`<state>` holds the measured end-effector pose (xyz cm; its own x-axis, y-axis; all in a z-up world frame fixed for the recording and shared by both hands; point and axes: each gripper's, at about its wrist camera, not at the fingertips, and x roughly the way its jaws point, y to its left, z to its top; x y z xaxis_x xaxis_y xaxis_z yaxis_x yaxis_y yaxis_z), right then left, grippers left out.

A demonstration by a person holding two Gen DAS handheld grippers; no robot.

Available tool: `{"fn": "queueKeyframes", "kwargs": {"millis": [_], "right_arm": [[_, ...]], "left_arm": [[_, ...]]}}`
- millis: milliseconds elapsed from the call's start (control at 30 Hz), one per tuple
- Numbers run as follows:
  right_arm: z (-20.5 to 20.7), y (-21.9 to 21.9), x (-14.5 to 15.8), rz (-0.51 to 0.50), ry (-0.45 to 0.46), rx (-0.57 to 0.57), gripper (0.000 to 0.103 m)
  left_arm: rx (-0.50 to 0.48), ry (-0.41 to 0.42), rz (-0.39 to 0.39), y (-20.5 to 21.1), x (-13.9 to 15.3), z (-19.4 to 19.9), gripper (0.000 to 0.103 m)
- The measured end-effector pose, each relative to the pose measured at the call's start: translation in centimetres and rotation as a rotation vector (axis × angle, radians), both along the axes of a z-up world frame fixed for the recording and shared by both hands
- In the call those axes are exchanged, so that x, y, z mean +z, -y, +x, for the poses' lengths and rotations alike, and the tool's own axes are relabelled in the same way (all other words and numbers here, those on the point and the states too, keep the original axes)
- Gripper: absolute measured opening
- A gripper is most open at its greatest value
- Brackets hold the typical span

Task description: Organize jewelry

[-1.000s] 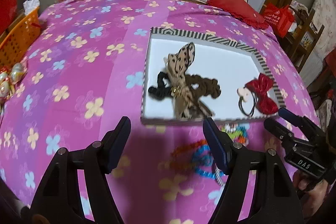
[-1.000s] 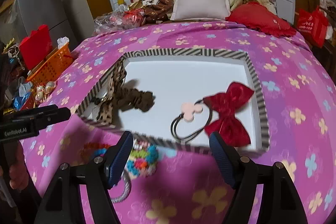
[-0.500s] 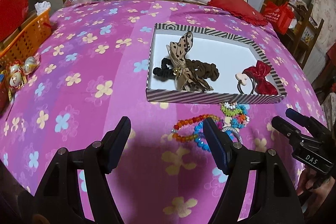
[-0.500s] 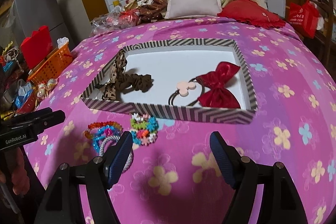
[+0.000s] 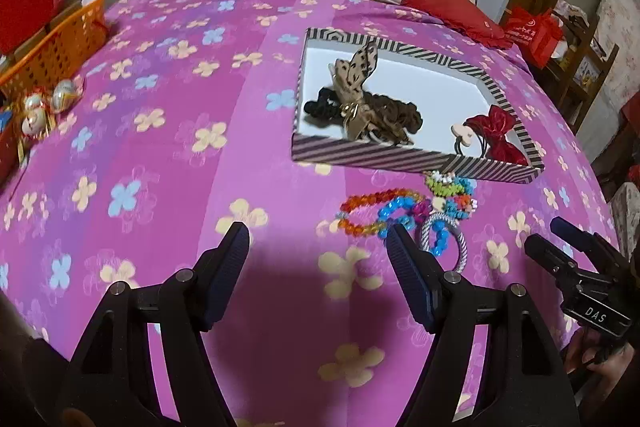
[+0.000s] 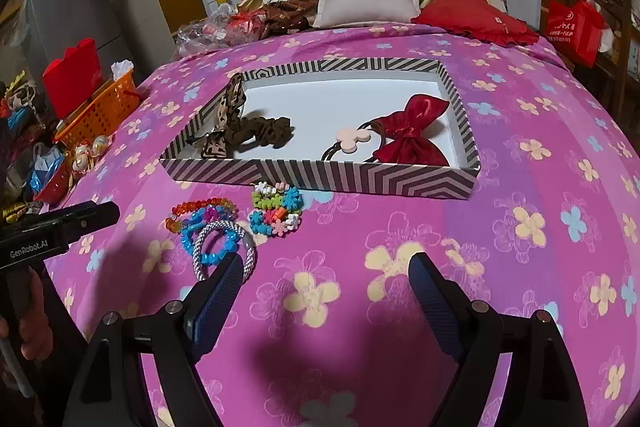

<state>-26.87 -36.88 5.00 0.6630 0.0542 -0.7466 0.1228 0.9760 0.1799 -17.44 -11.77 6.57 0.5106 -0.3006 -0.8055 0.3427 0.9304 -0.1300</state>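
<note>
Lying on bed just in front of striped box [image 6: 320, 177]: bracelets [image 6: 212, 227] and bead cluster [image 6: 276, 209], not yet boxed. Inside box: brown scrunchie [image 6: 264, 133], red bow [image 6: 412, 137]. Both grippers have backed away from box, so loose pieces now fully in view. Right gripper [image 6: 324, 291] fingers just widened, empty, nearest silver bracelet. Left gripper [image 5: 316, 259] fingers well apart, empty. Likely pickup next.

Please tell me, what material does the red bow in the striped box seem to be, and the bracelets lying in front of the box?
The shiny red bow looks like satin fabric: it has soft folds with glossy highlights. The orange, blue and multicoloured bead bracelets look like plastic, since the beads are bright and partly translucent, though glass is possible. The striped shallow box seems printed cardboard with a matte finish.
</note>
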Motion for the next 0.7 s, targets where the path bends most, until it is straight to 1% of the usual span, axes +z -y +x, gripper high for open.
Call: {"fn": "queueKeyframes", "kwargs": {"millis": [133,700], "right_arm": [[-0.07,-0.22,-0.02,-0.002,-0.006,0.005,0.083],[-0.27,-0.87,-0.13,-0.025,-0.016,0.021,0.083]], "left_arm": [[0.009,-0.022,-0.003,-0.46,-0.51,-0.16,0.071],[-0.004,-0.030,0.005,-0.07,-0.97,-0.72,0.071]]}}
